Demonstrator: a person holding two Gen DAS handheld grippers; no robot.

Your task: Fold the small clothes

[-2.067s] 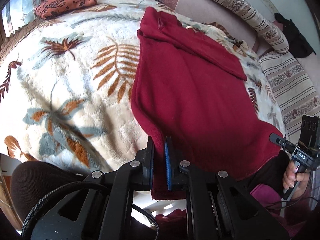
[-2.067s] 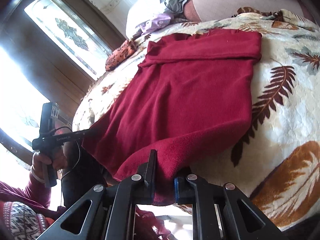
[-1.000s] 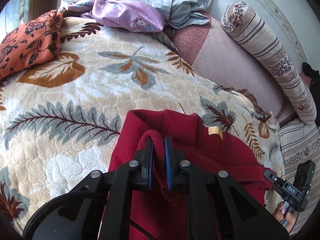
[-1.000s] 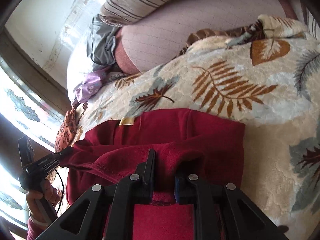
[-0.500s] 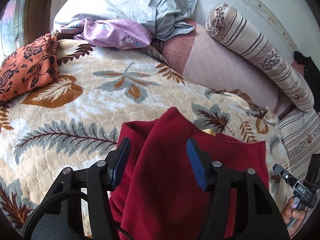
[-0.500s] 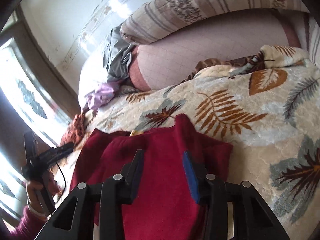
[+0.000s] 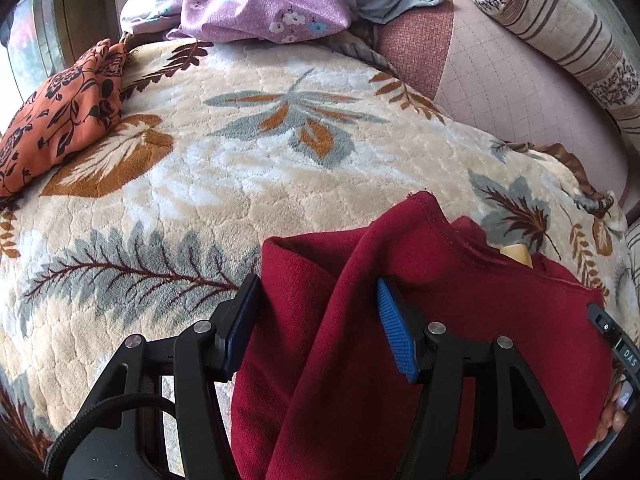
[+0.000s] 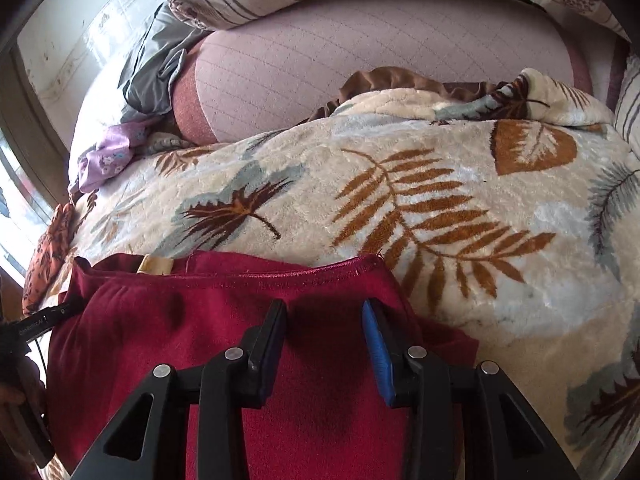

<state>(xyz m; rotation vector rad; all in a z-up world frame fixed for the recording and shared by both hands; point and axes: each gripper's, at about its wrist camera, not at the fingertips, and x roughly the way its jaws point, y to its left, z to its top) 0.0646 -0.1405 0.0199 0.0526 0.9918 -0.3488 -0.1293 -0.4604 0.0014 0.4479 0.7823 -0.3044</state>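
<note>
The red garment (image 7: pixel 460 320) lay folded on the leaf-patterned blanket (image 7: pixel 240 168), its hem edge doubled over near a small tan tag (image 8: pixel 155 265). The left gripper (image 7: pixel 318 320) had just been opening; its fingers stood wide apart, a raised ridge of the garment loose between them. The right gripper (image 8: pixel 325 344) stood apart too, above flat red cloth, pressing nothing. An orange cloth (image 7: pixel 60 112) lay at the blanket's far edge.

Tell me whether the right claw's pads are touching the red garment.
Apart. The right wrist view shows the right claw open, both pads clear of the red garment lying flat beneath them.
</note>
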